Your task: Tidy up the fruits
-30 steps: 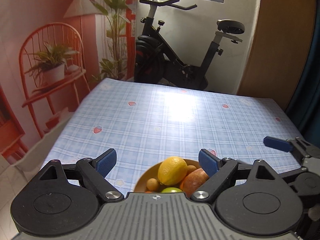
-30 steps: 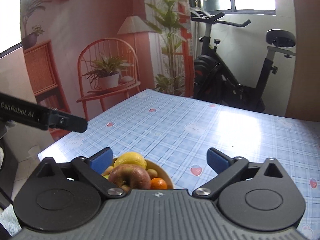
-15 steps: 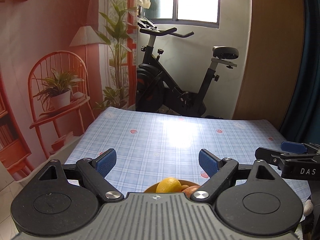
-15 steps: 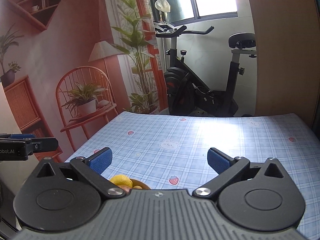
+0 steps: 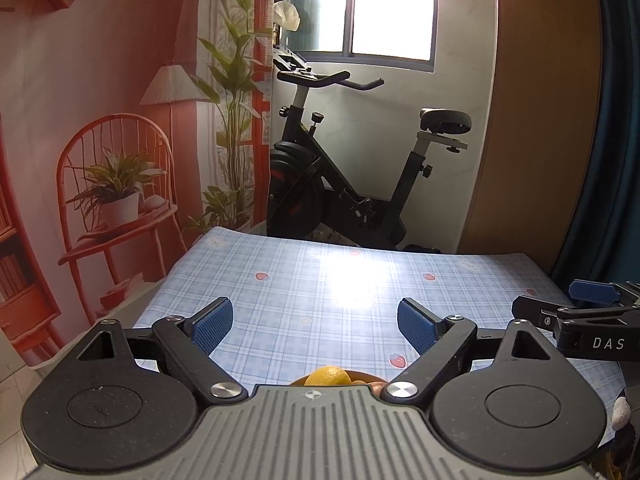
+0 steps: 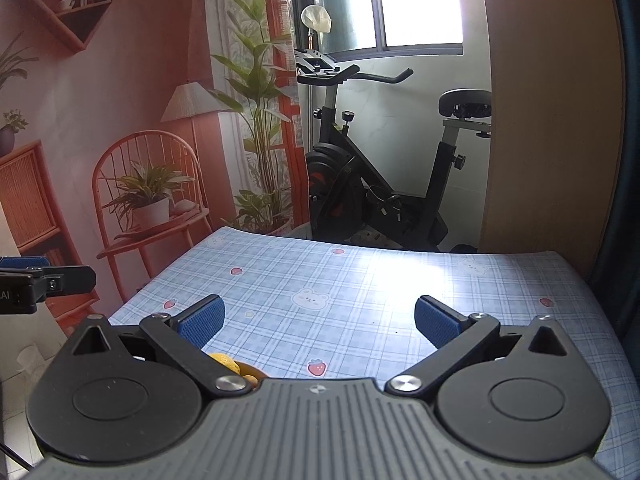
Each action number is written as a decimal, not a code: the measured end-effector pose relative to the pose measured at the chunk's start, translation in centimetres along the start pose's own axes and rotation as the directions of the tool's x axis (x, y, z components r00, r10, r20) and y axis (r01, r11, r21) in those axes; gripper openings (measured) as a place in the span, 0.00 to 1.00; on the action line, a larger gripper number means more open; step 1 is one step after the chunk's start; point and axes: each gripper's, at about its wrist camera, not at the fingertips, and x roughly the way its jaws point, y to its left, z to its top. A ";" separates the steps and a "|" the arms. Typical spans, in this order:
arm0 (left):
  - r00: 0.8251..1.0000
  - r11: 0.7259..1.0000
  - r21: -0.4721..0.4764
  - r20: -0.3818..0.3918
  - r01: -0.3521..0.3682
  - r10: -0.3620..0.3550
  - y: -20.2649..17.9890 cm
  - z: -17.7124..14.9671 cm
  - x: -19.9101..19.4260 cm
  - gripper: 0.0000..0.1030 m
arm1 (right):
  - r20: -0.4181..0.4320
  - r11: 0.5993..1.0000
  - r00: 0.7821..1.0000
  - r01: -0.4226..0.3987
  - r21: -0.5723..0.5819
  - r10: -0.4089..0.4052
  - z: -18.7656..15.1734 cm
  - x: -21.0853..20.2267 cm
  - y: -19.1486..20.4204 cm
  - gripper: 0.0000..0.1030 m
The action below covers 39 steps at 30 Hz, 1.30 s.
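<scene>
While both grippers now point level across the bench, covered in a blue checked cloth with strawberry prints, you have lifted them away from the fruit in the last second. The left gripper has its blue-padded jaws spread and empty; the right gripper likewise. The yellow lemon sits atop the orange-brown bowl, which earlier filled the lower view with an apple and small oranges and now shows only as a sliver at the housing edge. In the right wrist view the lemon peeks beside the left jaw. Judgement: the fruit appears gathered in the bowl and neither gripper carries anything, consistent with retreat after placement.
</scene>
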 end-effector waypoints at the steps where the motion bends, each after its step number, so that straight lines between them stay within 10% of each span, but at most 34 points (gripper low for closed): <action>1: 1.000 1.000 0.000 0.002 0.001 -0.001 0.0 0.0 -0.1 0.88 | 0.002 1.000 1.000 0.003 -0.003 -0.003 0.0 -0.1 0.1 1.00; 39: 1.000 1.000 0.010 0.005 0.026 -0.026 0.7 0.3 -0.7 0.89 | 0.022 0.999 0.999 0.032 -0.027 -0.032 0.5 -0.6 0.6 1.00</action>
